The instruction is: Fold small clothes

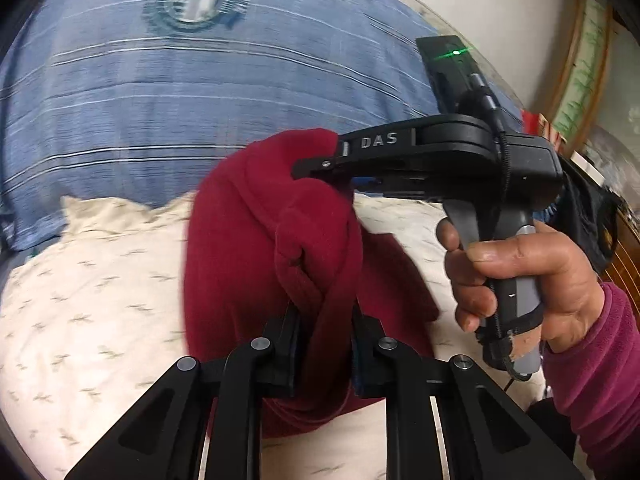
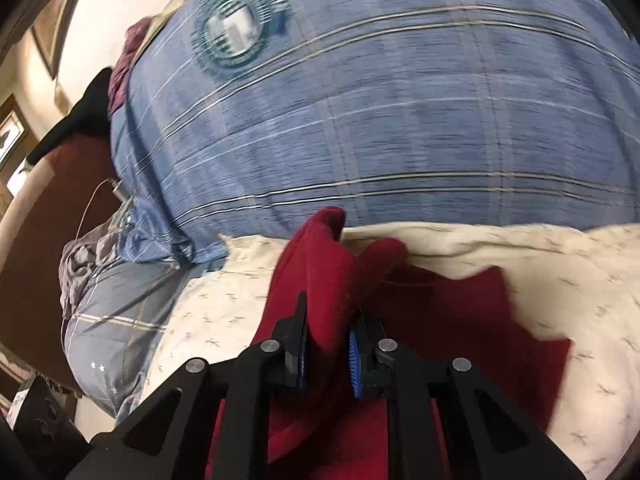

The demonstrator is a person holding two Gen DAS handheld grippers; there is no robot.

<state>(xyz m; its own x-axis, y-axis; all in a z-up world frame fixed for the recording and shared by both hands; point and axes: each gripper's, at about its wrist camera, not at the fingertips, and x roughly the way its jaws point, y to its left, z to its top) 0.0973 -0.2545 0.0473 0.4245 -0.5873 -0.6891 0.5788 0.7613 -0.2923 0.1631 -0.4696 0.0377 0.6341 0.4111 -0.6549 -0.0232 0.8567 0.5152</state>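
A dark red garment (image 1: pixel 240 248) is lifted above a cream patterned sheet (image 1: pixel 80 300). My left gripper (image 1: pixel 324 320) is shut on a bunched fold of it at the bottom of the left wrist view. My right gripper (image 1: pixel 316 164) comes in from the right, held by a hand (image 1: pixel 516 276), and is shut on the garment's upper edge. In the right wrist view my right gripper (image 2: pixel 328 332) pinches a fold of the red garment (image 2: pixel 320 280), and the rest of the cloth trails over the sheet (image 2: pixel 560 272) to the right.
A blue striped quilt (image 1: pixel 200 92) with a round emblem lies behind the sheet. In the right wrist view a grey crumpled cloth (image 2: pixel 92 264), a white cable (image 2: pixel 86 208) and a dark box (image 2: pixel 36 412) sit at the left. A framed picture (image 1: pixel 580 72) hangs at the right.
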